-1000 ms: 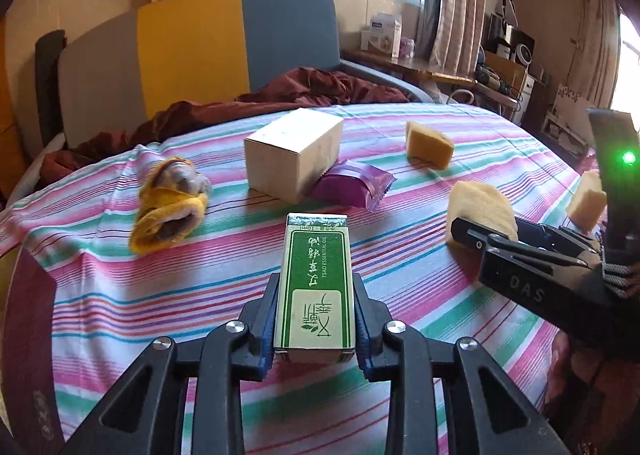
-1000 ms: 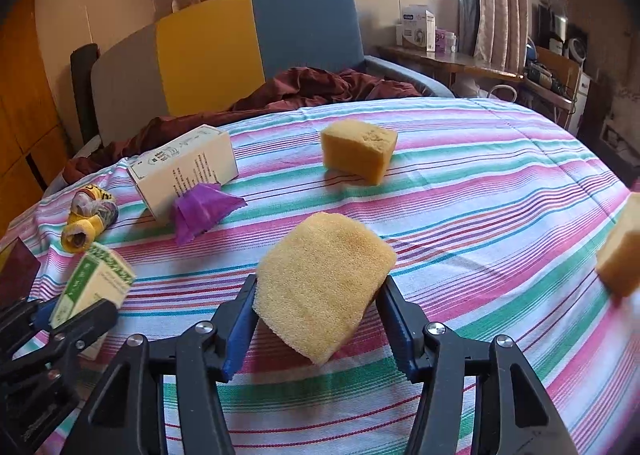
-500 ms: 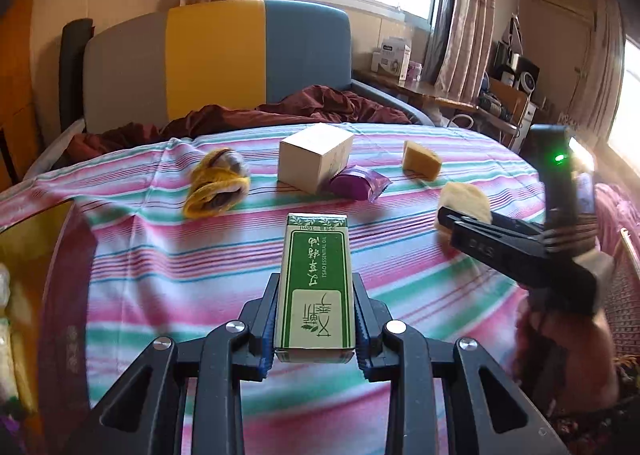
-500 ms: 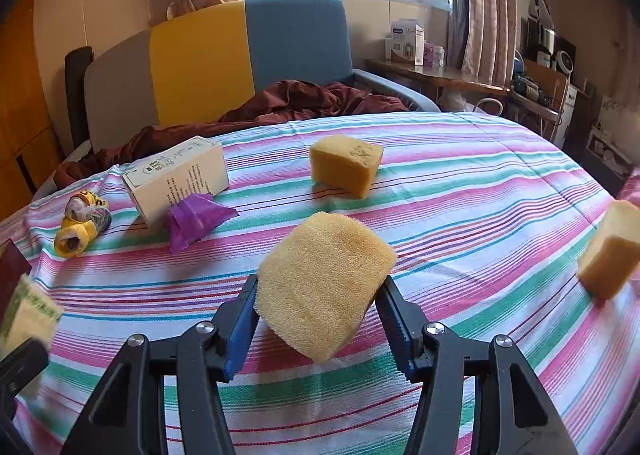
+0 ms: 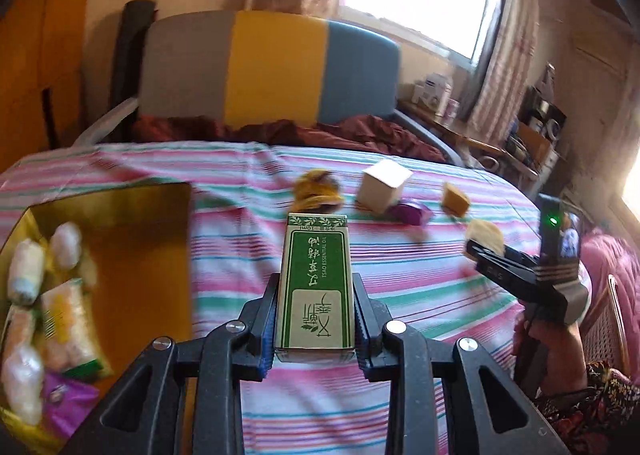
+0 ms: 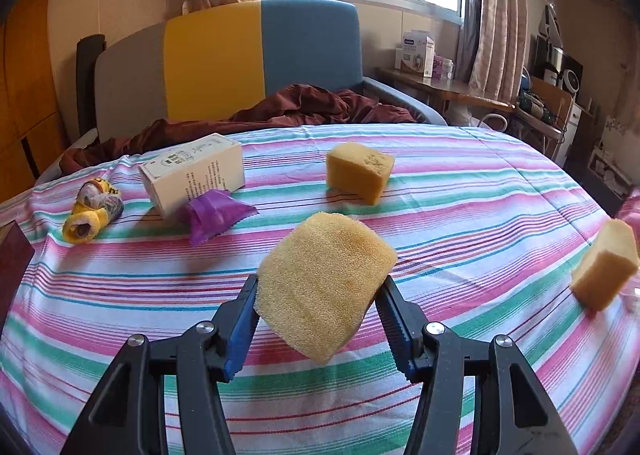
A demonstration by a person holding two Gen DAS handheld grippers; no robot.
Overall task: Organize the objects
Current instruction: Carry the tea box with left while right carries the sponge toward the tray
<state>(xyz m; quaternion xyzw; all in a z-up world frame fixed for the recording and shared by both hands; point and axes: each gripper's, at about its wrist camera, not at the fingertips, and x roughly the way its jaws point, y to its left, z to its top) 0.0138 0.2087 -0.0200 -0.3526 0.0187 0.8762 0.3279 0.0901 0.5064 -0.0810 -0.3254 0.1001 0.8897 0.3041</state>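
My left gripper (image 5: 315,319) is shut on a green essential-oil box (image 5: 316,279), held above the striped table. A gold box (image 5: 120,223) with several wrapped snacks lies open at the left, below and left of the gripper. My right gripper (image 6: 318,311) is shut on a yellow sponge (image 6: 324,283), held above the table; it also shows in the left wrist view (image 5: 486,251). On the table lie two more sponges (image 6: 358,171) (image 6: 606,265), a white carton (image 6: 192,173), a purple packet (image 6: 214,215) and a rolled yellow sock (image 6: 94,211).
A grey, yellow and blue sofa (image 6: 240,63) with a maroon blanket (image 6: 280,107) stands behind the table. A cluttered side table (image 6: 440,83) is at the back right. A dark box edge (image 6: 12,267) shows at the left of the right wrist view.
My left gripper has pulled back and swung left with the green box, bringing the gold box into view. My right gripper has lifted back slightly with the sponge.
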